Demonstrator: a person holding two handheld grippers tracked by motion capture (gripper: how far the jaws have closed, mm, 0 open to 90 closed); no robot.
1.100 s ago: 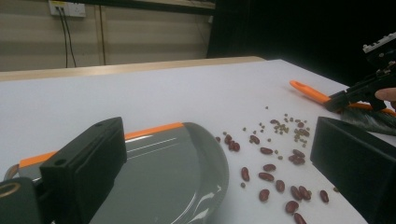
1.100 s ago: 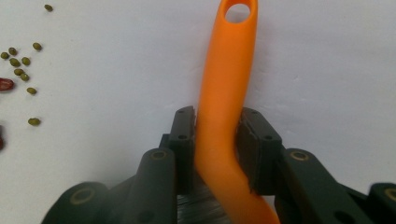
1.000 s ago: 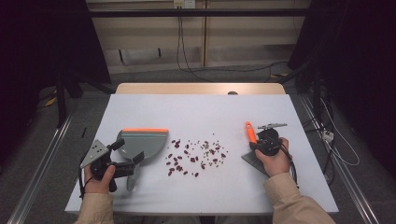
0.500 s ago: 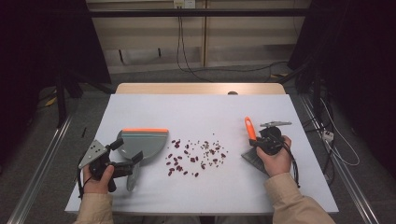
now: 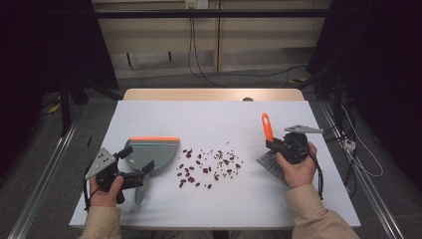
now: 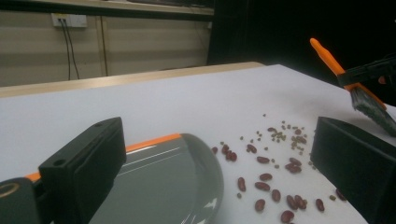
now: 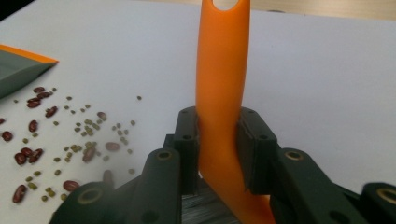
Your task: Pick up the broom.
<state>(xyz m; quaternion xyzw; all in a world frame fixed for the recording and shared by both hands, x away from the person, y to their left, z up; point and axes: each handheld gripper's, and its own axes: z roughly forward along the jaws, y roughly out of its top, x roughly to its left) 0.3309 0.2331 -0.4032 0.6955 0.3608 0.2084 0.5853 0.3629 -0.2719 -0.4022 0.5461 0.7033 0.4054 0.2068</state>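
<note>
A brush with an orange handle [image 5: 267,127] [image 7: 222,70] stands tilted in my right gripper [image 5: 272,144] [image 7: 219,149], which is shut on the handle. Its dark bristles [image 5: 268,162] [image 6: 373,109] hang just above the table, right of a scatter of red and green beans [image 5: 209,167] [image 6: 275,168] [image 7: 56,140]. Left of the beans lies a grey dustpan [image 5: 154,149] [image 6: 159,182] [image 7: 18,65] with an orange lip. My left gripper [image 5: 137,158] [image 6: 217,140] stands open at the near side of the pan. Its jaws are wide apart, one over the pan and the other clear of it.
The white table top [image 5: 209,114] reaches to a wooden strip along its far edge. A person's hands and beige sleeves [image 5: 313,214] come in from the near edge. Cables [image 5: 358,154] trail on the floor to the right.
My right gripper has lifted the brush a little, so its orange handle now stands higher. The left gripper and the dustpan have stayed put.
</note>
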